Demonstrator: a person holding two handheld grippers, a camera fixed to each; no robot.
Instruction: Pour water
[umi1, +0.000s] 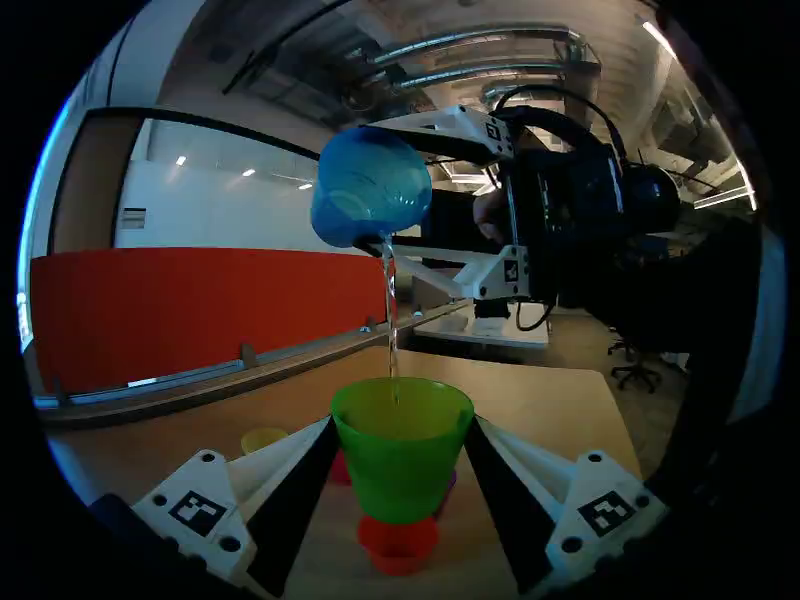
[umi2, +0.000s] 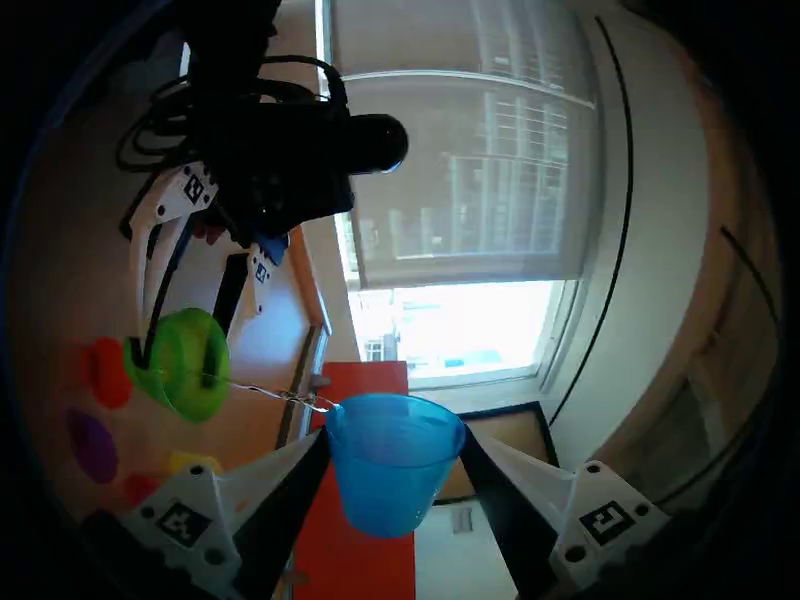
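My left gripper (umi1: 400, 470) is shut on a green cup (umi1: 402, 455), held upright above the wooden table (umi1: 560, 400). Above it a blue cup (umi1: 368, 186) is tipped over, and a thin stream of water (umi1: 390, 320) falls from its rim into the green cup. My right gripper (umi2: 392, 480) is shut on that blue cup (umi2: 390, 462). In the right gripper view the room is turned on its side: the stream (umi2: 270, 391) runs across to the green cup (umi2: 188, 362), which sits between the left gripper's fingers (umi2: 150, 270).
Small coloured cups stand on the table: an orange one (umi1: 398, 545) under the green cup, a yellow one (umi1: 262, 438), a purple one (umi2: 92, 445). A red partition (umi1: 200, 305) runs behind the table. A bright window (umi2: 450, 330) and an office chair (umi1: 632, 372) lie beyond.
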